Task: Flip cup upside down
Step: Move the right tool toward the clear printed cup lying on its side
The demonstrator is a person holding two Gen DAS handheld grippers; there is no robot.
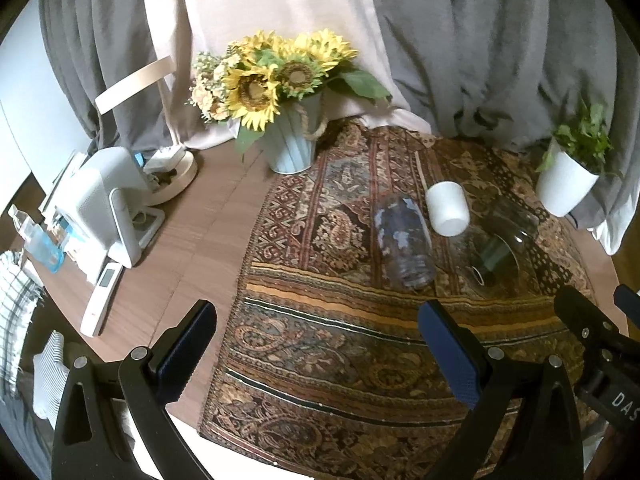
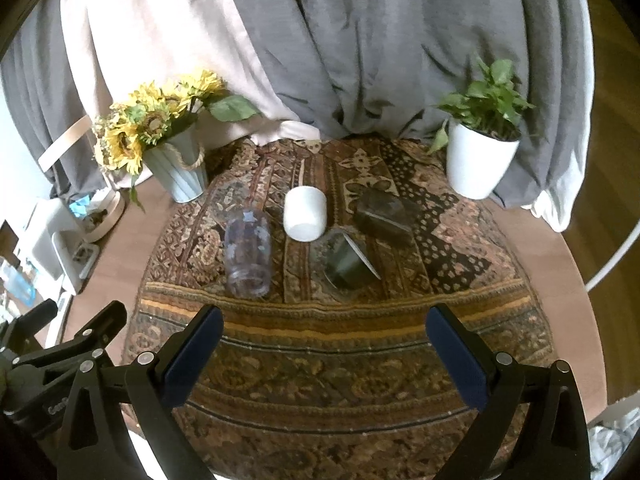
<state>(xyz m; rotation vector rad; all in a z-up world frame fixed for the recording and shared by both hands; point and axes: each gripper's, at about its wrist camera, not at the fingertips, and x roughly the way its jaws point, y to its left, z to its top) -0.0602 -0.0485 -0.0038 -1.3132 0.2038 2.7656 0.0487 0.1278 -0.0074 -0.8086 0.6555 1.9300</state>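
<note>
A white cup (image 1: 447, 208) (image 2: 305, 213) stands on the patterned cloth (image 1: 340, 344) (image 2: 320, 360), seemingly upside down. To its left a clear glass with blue flecks (image 1: 404, 242) (image 2: 248, 254) stands there too. To the right are two dark glass vessels, one nearer (image 1: 496, 256) (image 2: 348, 262) and one farther back (image 2: 384, 216). My left gripper (image 1: 318, 344) is open and empty above the cloth's near part. My right gripper (image 2: 324, 352) is open and empty, short of the cups. The right gripper's fingers (image 1: 592, 320) show at the right edge of the left wrist view.
A sunflower pot (image 1: 292, 144) (image 2: 180, 172) stands back left and a white plant pot (image 1: 568, 184) (image 2: 480, 160) back right. A white device (image 1: 108, 208), a remote (image 1: 102, 300) and a lamp base (image 1: 176, 176) sit on the wooden table's left. Grey curtains hang behind.
</note>
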